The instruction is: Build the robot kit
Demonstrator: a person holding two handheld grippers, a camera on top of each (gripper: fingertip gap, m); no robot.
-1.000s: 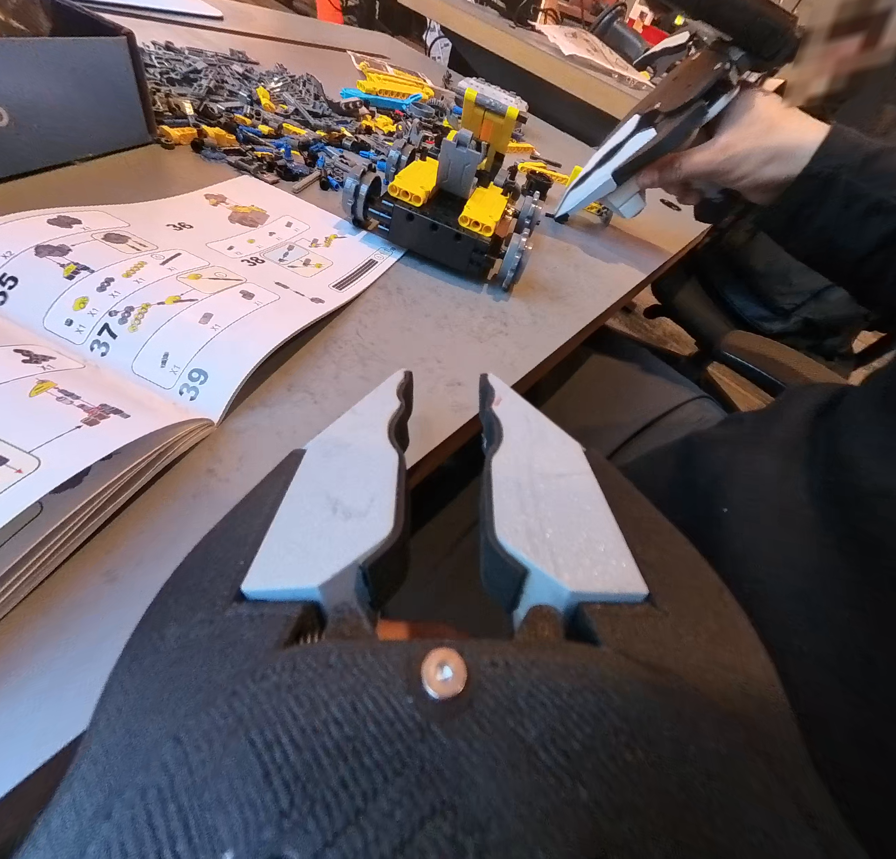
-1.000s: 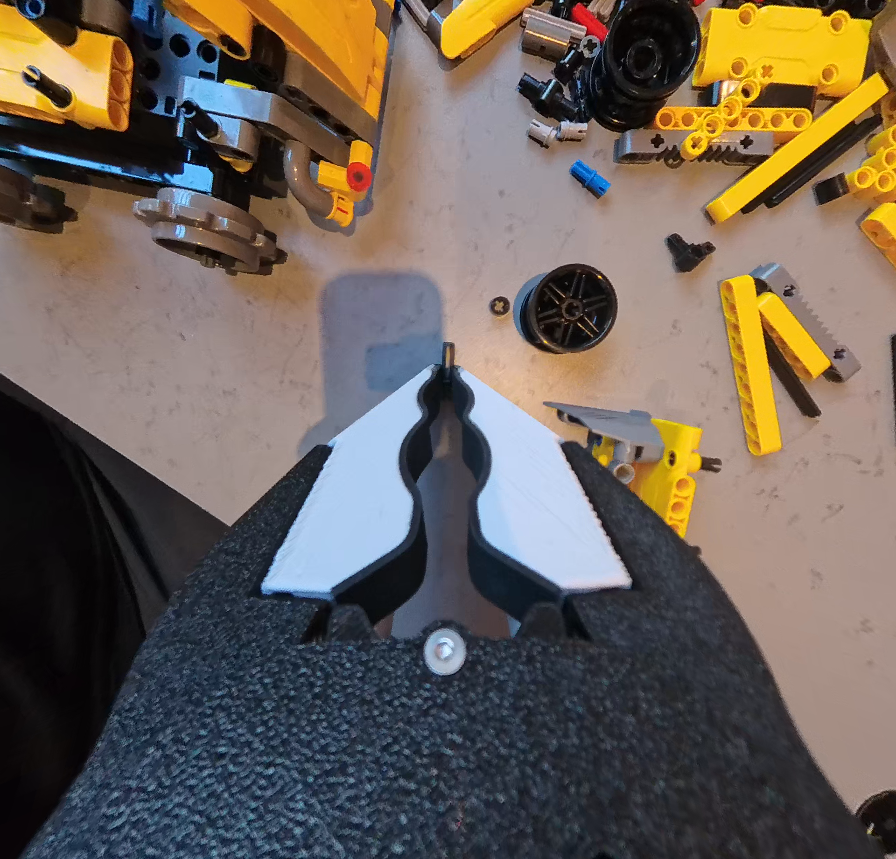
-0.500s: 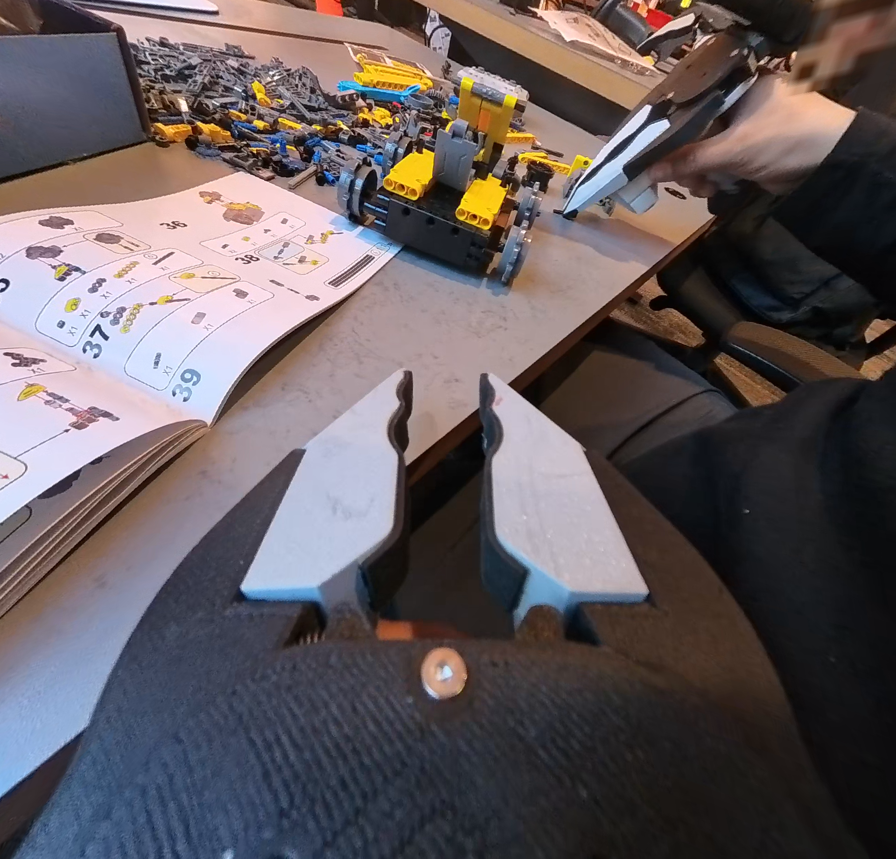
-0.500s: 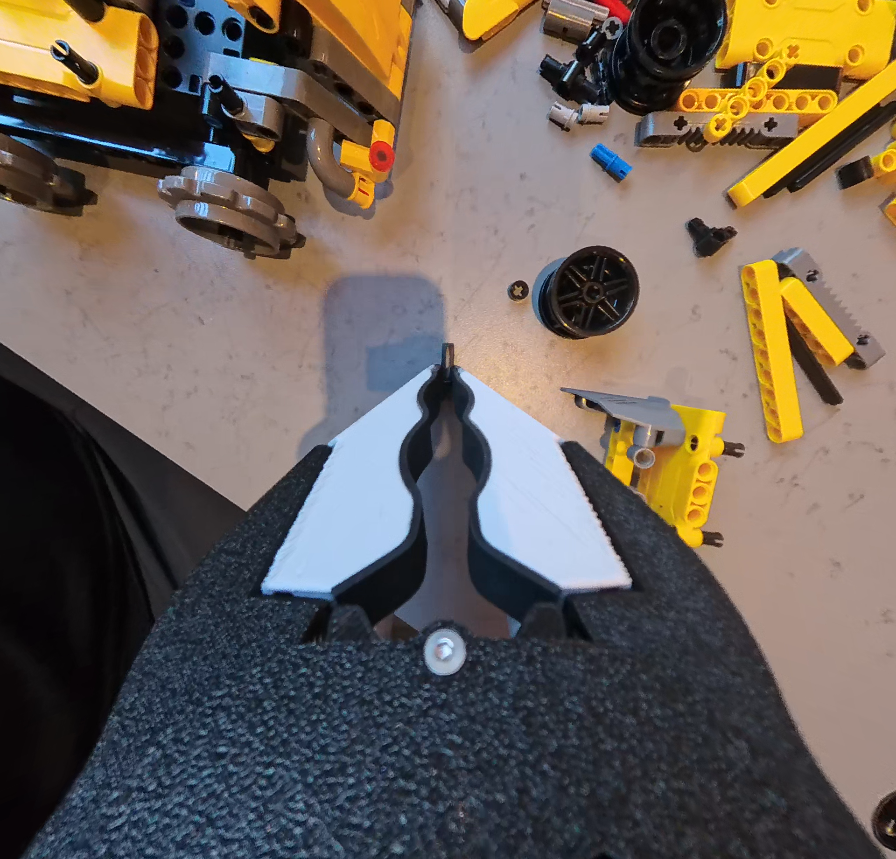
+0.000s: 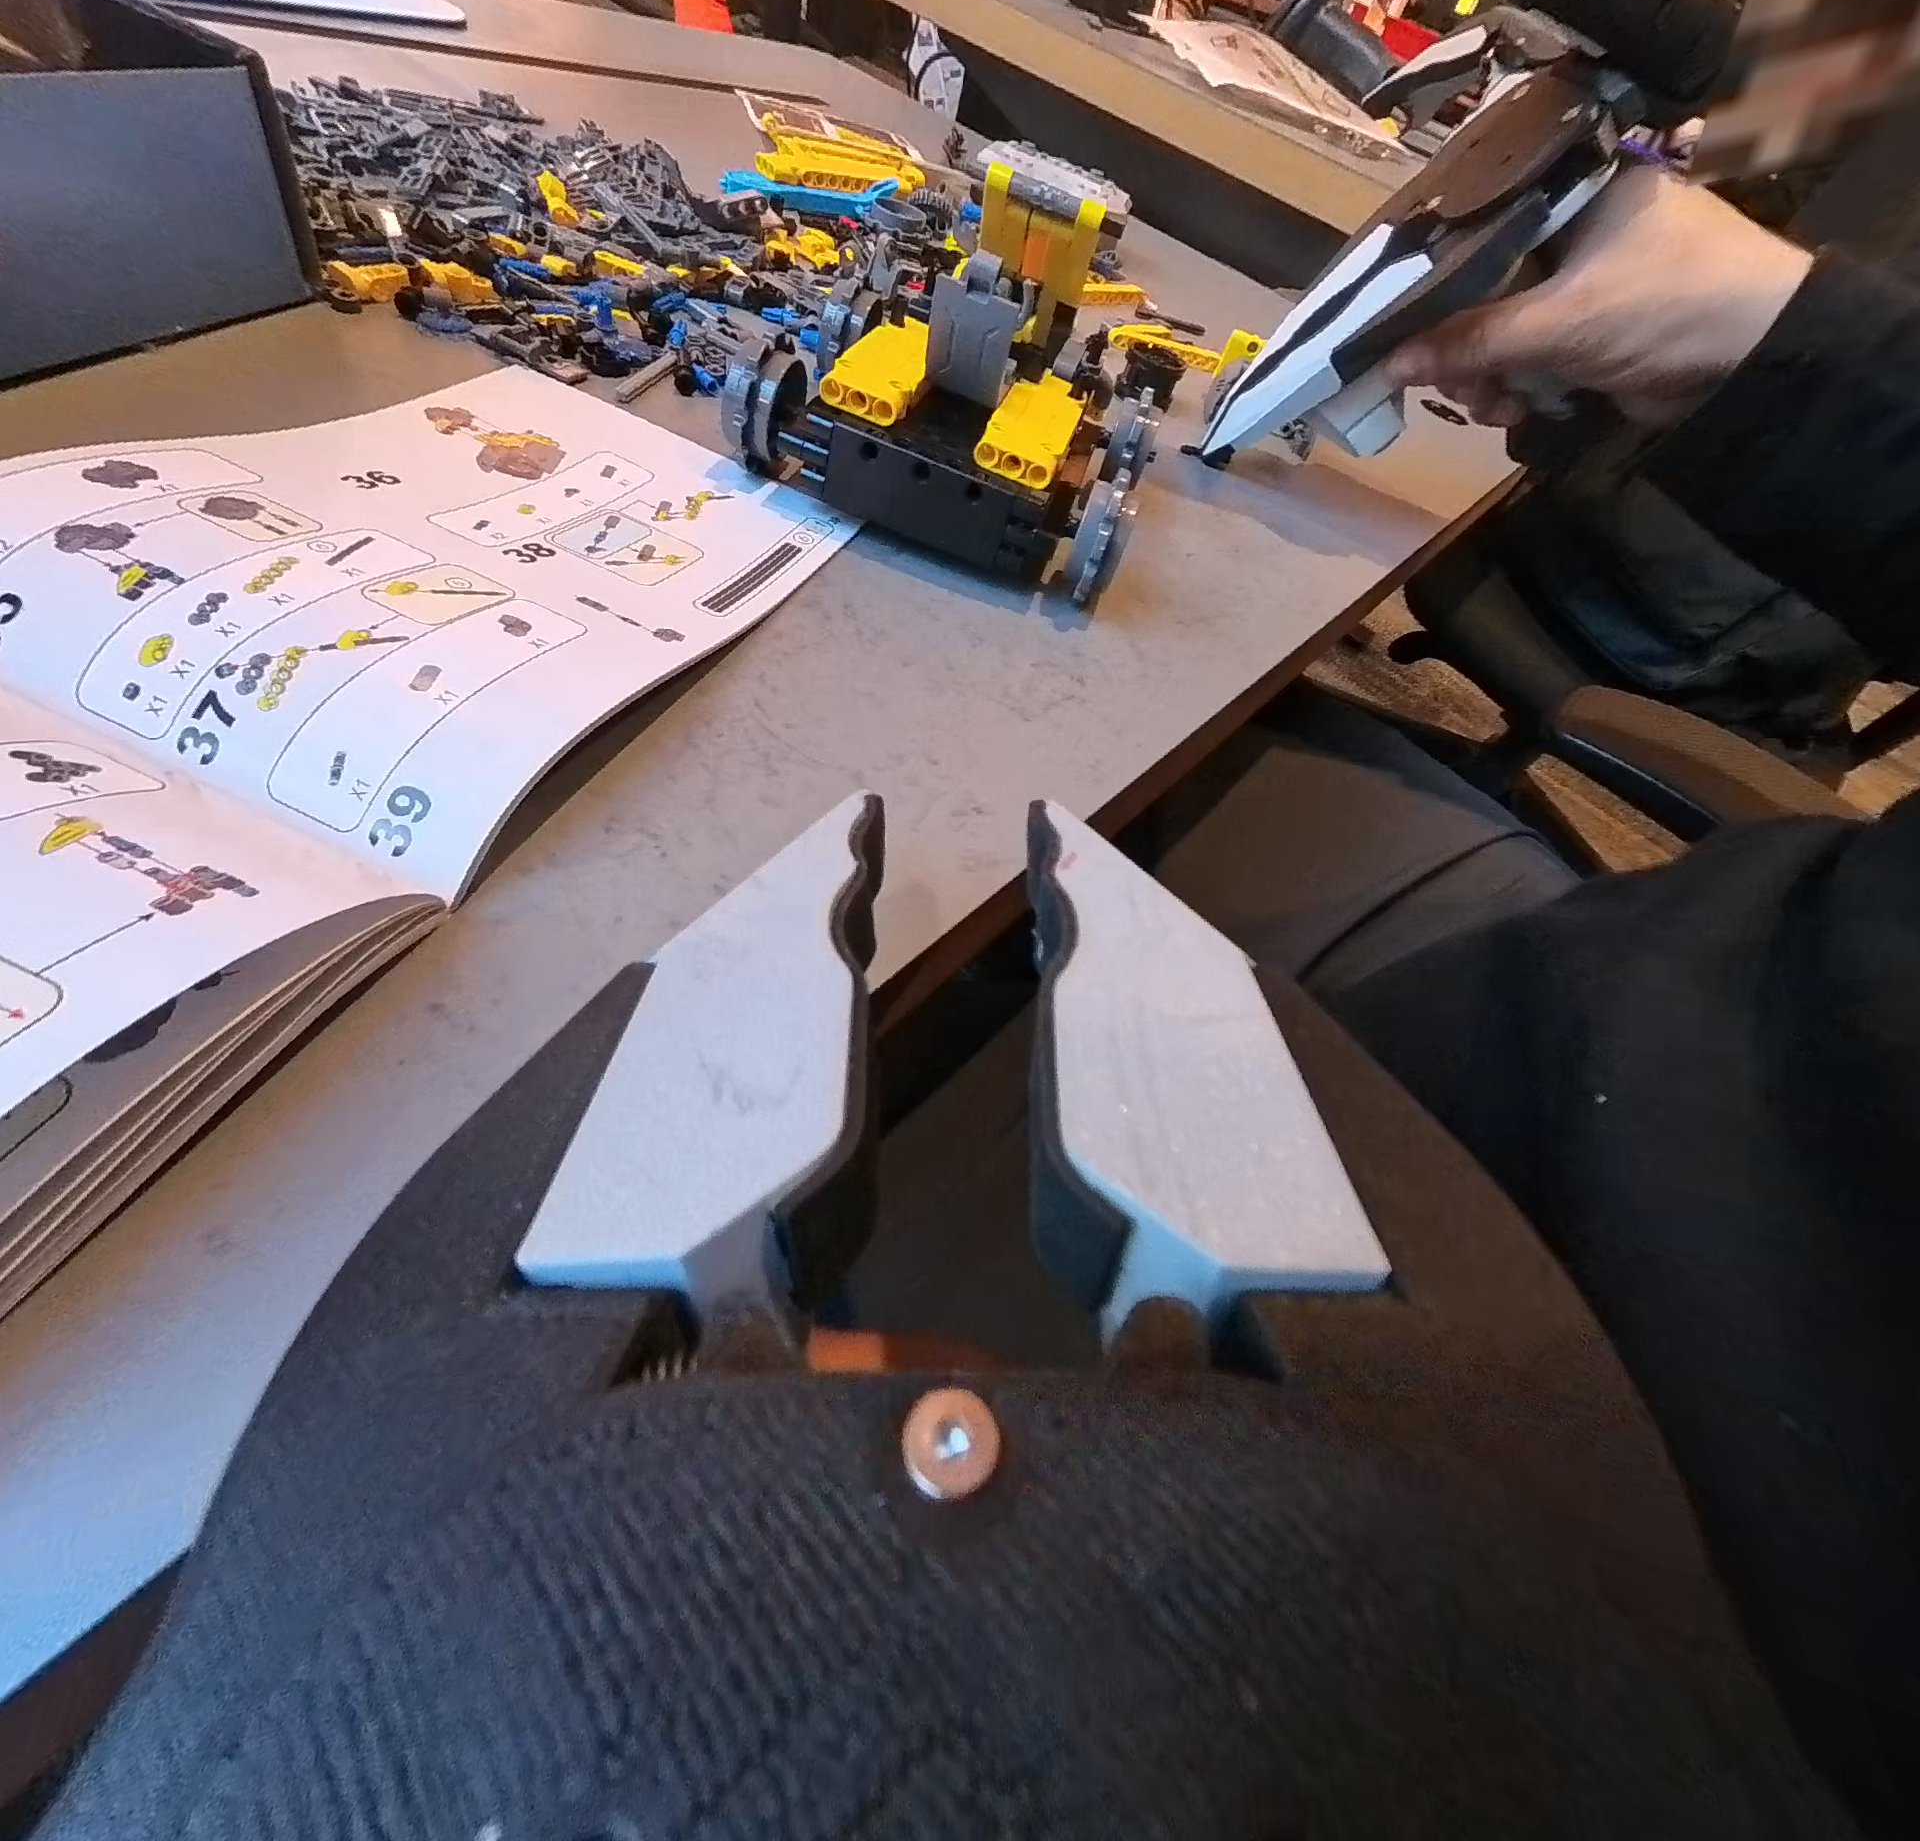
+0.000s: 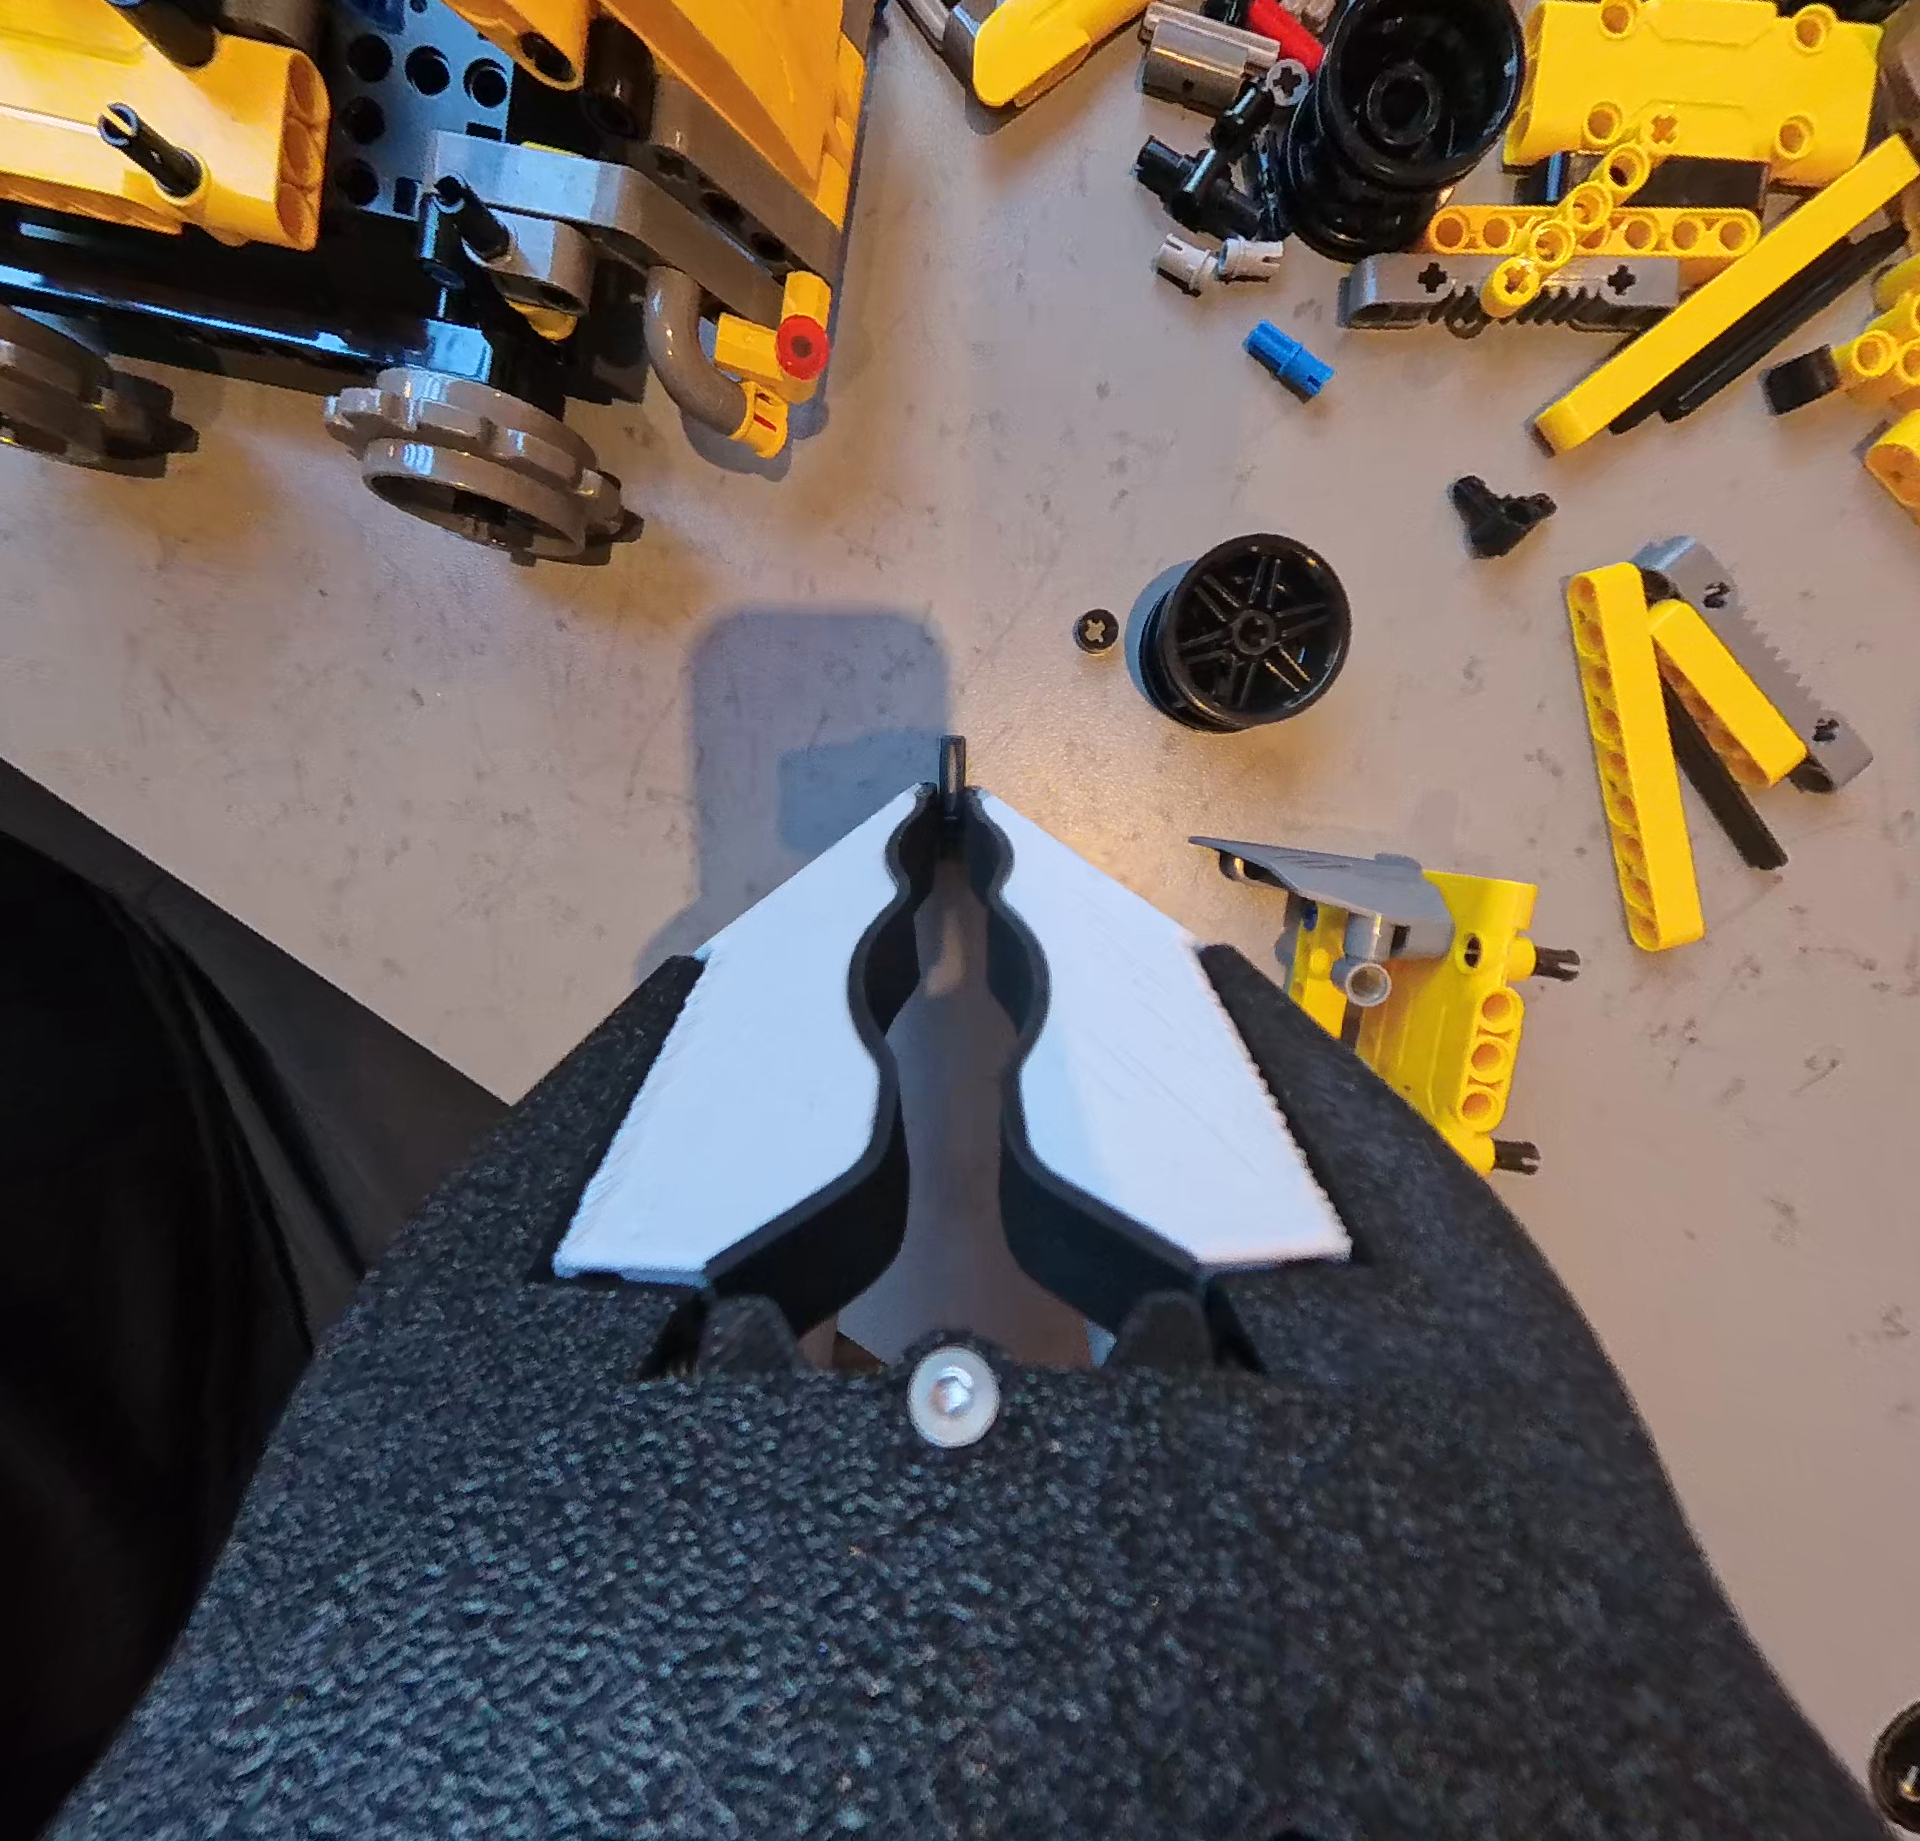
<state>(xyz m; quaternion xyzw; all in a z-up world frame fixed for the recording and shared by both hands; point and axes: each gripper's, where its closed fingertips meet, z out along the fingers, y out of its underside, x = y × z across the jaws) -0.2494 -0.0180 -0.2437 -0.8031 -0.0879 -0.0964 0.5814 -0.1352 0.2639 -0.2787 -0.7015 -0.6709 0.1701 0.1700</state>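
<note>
My right gripper (image 6: 951,799) is shut on a small black pin (image 6: 951,763) that sticks out past the fingertips, held just above the grey table. It also shows in the left wrist view (image 5: 1221,446), tips down beside the model. The yellow and black brick vehicle (image 6: 436,160) stands to its upper left, also seen in the left wrist view (image 5: 956,441). A black wheel hub (image 6: 1242,633) lies to the right of the tips. My left gripper (image 5: 951,825) is open and empty, over the table's front edge, far from the model.
An open instruction booklet (image 5: 291,648) lies on the left of the table. A heap of loose grey, yellow and blue parts (image 5: 540,222) lies behind the model. A yellow sub-assembly (image 6: 1423,991), yellow beams (image 6: 1636,752) and a blue pin (image 6: 1288,363) lie right of my right gripper. A dark box (image 5: 125,212) stands far left. There is about 30 cm between the tips of the two grippers. The black wheel hub (image 6: 1242,633) lies around 5 cm away from my right fingertips.
My right gripper, still holding the pin, has drifted slightly away from the model, so the table parts shift right and down in its view. The left gripper has barely moved.
</note>
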